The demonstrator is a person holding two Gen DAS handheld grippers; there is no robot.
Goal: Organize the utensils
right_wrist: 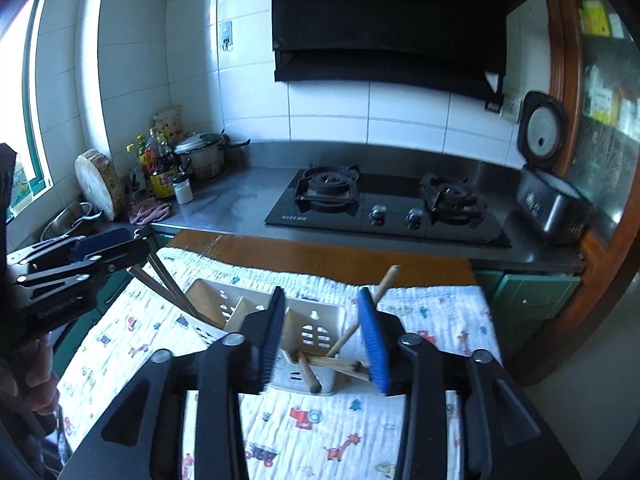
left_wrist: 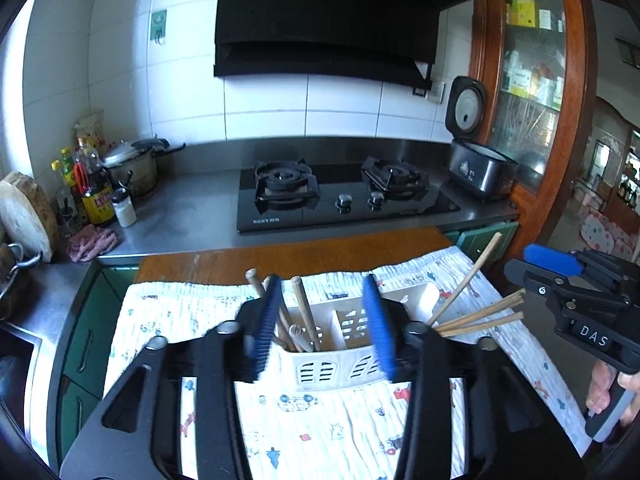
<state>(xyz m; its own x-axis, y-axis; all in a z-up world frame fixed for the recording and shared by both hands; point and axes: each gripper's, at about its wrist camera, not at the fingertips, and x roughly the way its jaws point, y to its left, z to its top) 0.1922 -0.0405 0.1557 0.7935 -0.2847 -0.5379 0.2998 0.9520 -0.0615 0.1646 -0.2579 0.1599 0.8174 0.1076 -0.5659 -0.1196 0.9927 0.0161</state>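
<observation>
A white slotted utensil holder (left_wrist: 332, 364) (right_wrist: 308, 330) stands on a cartoon-print cloth (left_wrist: 320, 420) (right_wrist: 320, 420). Wooden chopsticks (left_wrist: 304, 312) stand in its left compartment. More chopsticks (left_wrist: 476, 314) (right_wrist: 352, 334) lean out of its right compartment. My left gripper (left_wrist: 322, 280) (right_wrist: 120, 246) is open just in front of the holder, with nothing pressed between its blue pads. My right gripper (right_wrist: 320, 292) (left_wrist: 520, 266) is also open, hovering at the right compartment. One chopstick passes close beside its right pad (right_wrist: 372, 336). A hand (left_wrist: 604, 392) holds the right gripper's handle.
The cloth lies on a wooden table (left_wrist: 288, 256). Behind it runs a steel counter with a black two-burner stove (left_wrist: 340, 196), an open rice cooker (left_wrist: 476, 168), bottles (left_wrist: 94, 192), a pot (left_wrist: 132, 164), a pink rag (left_wrist: 92, 242) and a round chopping block (left_wrist: 24, 212).
</observation>
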